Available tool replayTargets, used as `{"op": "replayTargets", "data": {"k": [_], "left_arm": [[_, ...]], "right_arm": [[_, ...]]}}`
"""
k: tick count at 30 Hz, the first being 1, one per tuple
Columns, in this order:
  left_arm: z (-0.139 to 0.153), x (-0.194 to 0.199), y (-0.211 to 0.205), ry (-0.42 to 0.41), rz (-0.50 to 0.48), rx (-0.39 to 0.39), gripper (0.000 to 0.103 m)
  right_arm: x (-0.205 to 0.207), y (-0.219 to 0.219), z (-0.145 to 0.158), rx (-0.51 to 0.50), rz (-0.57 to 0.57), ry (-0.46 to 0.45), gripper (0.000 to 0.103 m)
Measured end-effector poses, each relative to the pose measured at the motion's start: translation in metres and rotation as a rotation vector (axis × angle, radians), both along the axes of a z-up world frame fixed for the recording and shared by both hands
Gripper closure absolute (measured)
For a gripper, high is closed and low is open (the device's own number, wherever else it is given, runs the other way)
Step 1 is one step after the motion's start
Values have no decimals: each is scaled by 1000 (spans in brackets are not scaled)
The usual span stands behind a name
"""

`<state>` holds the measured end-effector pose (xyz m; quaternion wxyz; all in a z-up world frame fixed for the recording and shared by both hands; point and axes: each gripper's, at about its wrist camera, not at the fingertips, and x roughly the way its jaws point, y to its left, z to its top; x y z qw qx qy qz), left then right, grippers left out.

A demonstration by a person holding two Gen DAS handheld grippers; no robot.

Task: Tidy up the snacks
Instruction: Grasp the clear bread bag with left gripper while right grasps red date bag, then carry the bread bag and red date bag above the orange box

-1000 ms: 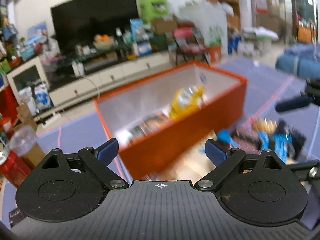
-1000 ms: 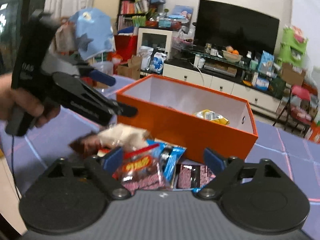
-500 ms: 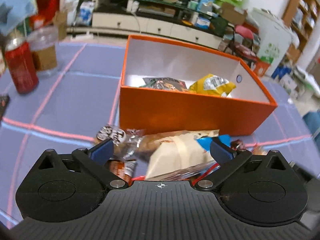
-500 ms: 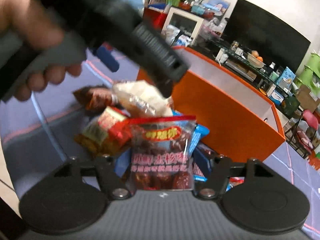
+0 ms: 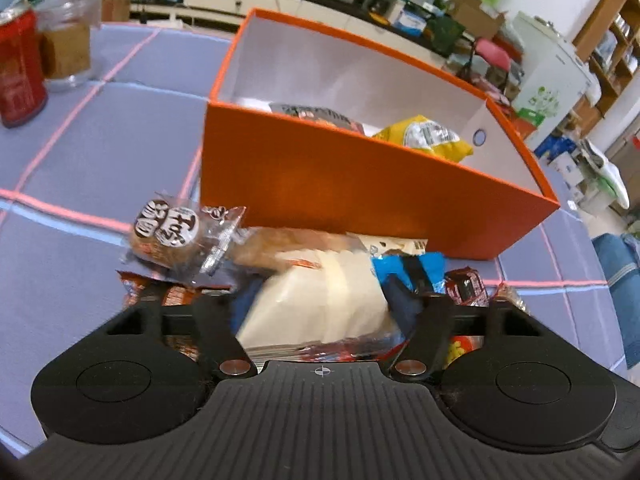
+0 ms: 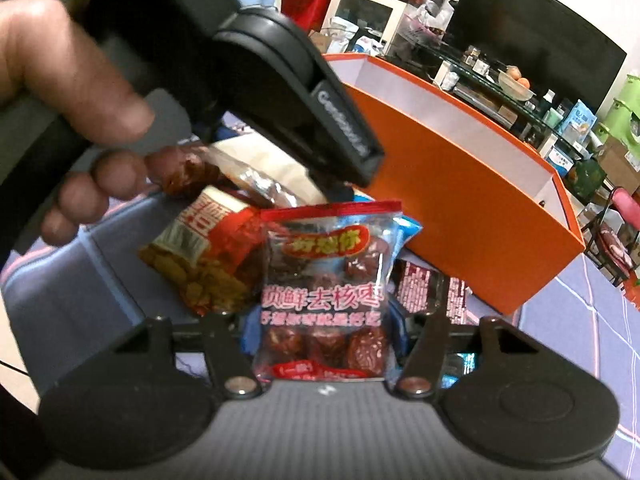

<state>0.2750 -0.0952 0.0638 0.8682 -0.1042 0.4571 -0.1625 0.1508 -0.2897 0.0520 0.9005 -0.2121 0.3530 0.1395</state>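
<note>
Snacks lie heaped lower centre against the orange box for short transfers. Left gripper is closing around the cream packet; right gripper is closing around the date packet; pad contact unconfirmed.

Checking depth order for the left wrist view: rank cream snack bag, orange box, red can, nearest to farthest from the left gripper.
1. Cream snack bag: between the closing jaws of the left gripper, bottom centre.
2. Orange box: just behind the snack pile, centre.
3. Red can: far left edge, beyond the box's near wall.
</note>
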Motion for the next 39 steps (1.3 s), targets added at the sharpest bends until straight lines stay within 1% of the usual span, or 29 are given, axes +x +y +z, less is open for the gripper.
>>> {"op": "replayTargets", "data": {"k": [2, 3, 6, 8, 11, 12, 16, 18, 22, 25, 28, 31, 33, 39], "left_arm": [[11, -6, 1, -27, -32, 0, 62], [20, -10, 2, -52, -50, 2, 67], [47, -22, 5, -138, -95, 14, 67], [66, -29, 11, -183, -117, -9, 67], [91, -32, 18, -245, -94, -38, 68], [99, -34, 19, -280, -82, -36, 67], [118, -38, 10, -420, -22, 32, 67], [119, -35, 3, -453, -10, 40, 68], [117, -19, -16, -485, 11, 46, 68], [117, -11, -23, -530, 35, 58, 67], [117, 4, -29, -549, 79, 80, 67], [107, 16, -28, -523, 115, 85, 67], [97, 23, -29, -507, 115, 100, 67], [75, 37, -34, -472, 115, 138, 68]], "right_arm": [[-4, -2, 9, 5, -3, -19, 46], [-7, -3, 13, 13, -5, -34, 46], [-15, -8, 30, 24, -14, -79, 46], [-19, -11, 44, 37, -25, -114, 46], [-20, -19, 63, 65, -56, -173, 46], [-18, -23, 68, 74, -72, -195, 46], [-1, -40, 91, 125, -173, -267, 46], [13, -51, 102, 171, -222, -295, 46], [49, -68, 113, 239, -312, -333, 46], [76, -76, 113, 291, -364, -330, 46], [95, -82, 109, 321, -412, -326, 46], [108, -87, 103, 353, -458, -316, 46], [116, -88, 96, 361, -475, -301, 46], [132, -87, 77, 344, -490, -249, 46]]}}
